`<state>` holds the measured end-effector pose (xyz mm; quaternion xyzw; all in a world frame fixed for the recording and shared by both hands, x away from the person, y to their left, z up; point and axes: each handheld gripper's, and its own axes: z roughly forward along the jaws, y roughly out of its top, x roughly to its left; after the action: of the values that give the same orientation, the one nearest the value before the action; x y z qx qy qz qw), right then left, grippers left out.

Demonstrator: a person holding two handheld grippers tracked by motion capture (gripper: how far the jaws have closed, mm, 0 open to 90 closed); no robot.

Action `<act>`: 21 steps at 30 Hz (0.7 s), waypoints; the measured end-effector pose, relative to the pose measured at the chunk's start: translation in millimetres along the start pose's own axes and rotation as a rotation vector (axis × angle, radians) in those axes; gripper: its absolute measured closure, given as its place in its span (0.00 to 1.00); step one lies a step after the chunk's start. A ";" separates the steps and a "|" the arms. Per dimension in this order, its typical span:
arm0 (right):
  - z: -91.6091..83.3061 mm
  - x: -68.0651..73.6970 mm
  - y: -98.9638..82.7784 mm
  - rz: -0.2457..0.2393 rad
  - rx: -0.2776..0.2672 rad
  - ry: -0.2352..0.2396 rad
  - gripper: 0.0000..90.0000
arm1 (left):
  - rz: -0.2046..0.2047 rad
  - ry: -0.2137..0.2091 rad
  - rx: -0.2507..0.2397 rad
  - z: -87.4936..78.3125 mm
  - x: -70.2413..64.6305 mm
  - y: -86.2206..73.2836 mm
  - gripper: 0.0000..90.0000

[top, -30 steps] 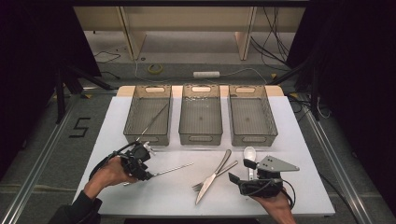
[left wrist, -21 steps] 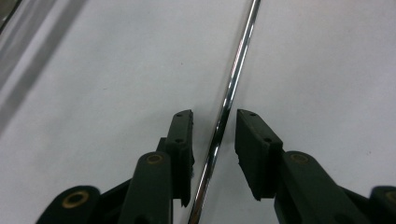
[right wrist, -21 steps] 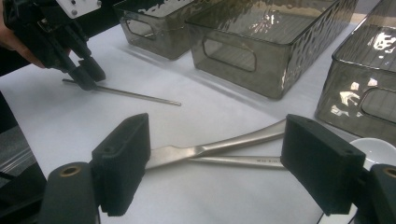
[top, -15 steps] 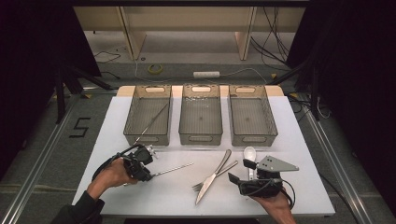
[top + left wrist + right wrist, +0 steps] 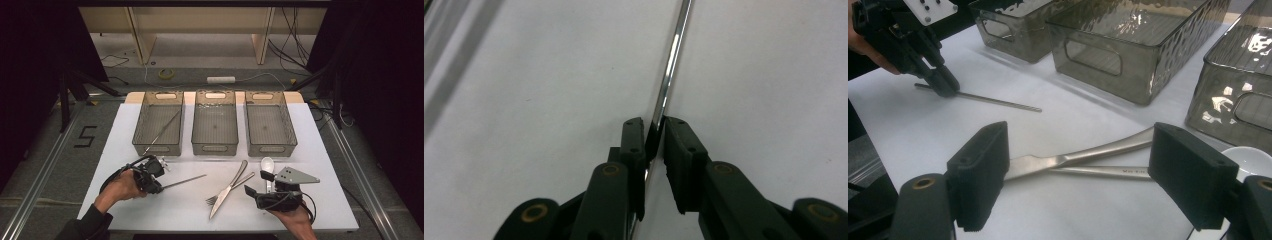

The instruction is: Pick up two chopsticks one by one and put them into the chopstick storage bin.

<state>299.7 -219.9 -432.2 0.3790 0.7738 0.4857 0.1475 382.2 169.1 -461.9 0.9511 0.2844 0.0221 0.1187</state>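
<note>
A thin metal rod (image 5: 185, 181) lies on the white table (image 5: 120, 150), left of centre. My left gripper (image 5: 160, 186) has its jaws on the rod's near end. They have just been closing, and in the left gripper view the pads (image 5: 634, 137) pinch the rod (image 5: 671, 65). The right gripper view shows that gripper (image 5: 943, 82) on the rod (image 5: 993, 101) too. My right gripper (image 5: 258, 184) stands wide open near the front right. Between its jaws (image 5: 1085, 175) lie the handles of a knife (image 5: 1073, 157) and a fork (image 5: 1108, 172), untouched.
Three smoky plastic bins (image 5: 157, 148) (image 5: 215, 148) (image 5: 272, 148) stand in a row at the back; the left one holds another rod (image 5: 162, 131). The knife (image 5: 229, 189) and fork (image 5: 240, 182) cross at the centre front. A white spoon (image 5: 267, 165) lies beside them.
Both hands keep their places. The left gripper's jaws have drawn in on the rod's near end. The cutlery and the right gripper look the same.
</note>
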 end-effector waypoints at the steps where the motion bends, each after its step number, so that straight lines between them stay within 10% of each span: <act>1: 0.0 0.0 0.0 0.000 0.001 0.000 0.28 | 0.010 0.000 0.006 -0.3 0.2 0.1 0.88; 21: -0.4 -0.2 0.1 -0.004 -0.002 -0.001 0.28 | 0.059 -0.011 -0.008 0.0 -1.6 -0.9 0.94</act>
<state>299.6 -220.4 -432.0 0.3778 0.7739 0.4858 0.1493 380.4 168.9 -462.2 0.9586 0.2557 0.0216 0.1234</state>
